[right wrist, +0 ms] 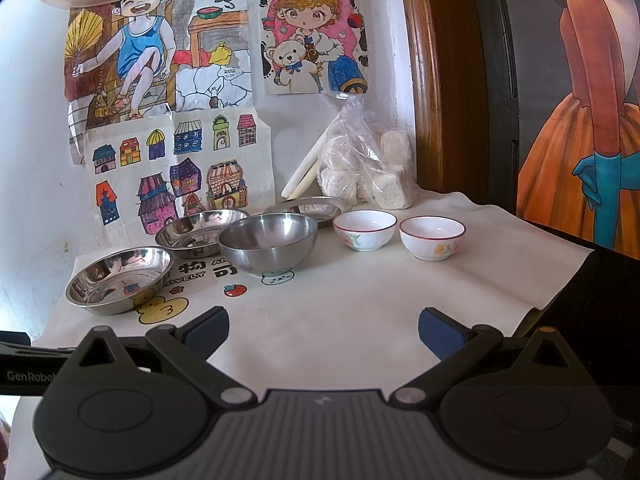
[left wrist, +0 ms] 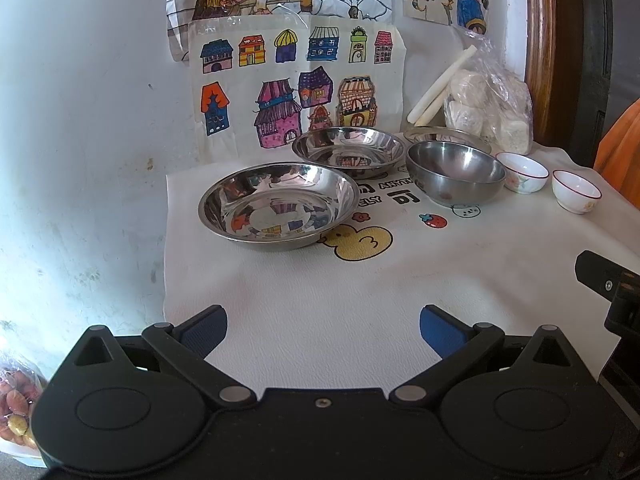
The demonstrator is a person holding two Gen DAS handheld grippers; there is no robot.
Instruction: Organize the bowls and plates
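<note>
Both grippers hang over the near edge of a white printed tablecloth, each with its blue-padded fingers spread wide and nothing between them: the left gripper and the right gripper are both released and well back from the dishes. Part of the word "GenRobot" shows in white on a black bar at the left edge of the right wrist view.

The dishes sit toward the back of the cloth. 3 shallow stainless steel plates are there: the nearest plate at the left, a 2nd plate behind it, and a 3rd plate at the back, partly hidden behind a deep steel bowl. The deep bowl stands just beside the 2nd plate. To the right stand 2 small white ceramic bowls with red rims and flower prints, the left ceramic bowl and the right ceramic bowl, near each other but apart.

Print on the cloth reads "LOVELY" and some Chinese characters, with a yellow duck and a strawberry. Coloured drawings are taped to the wall; one poster is headed "MORNING". A clear plastic bag of white blocks leans in the corner behind the 3rd plate.
</note>
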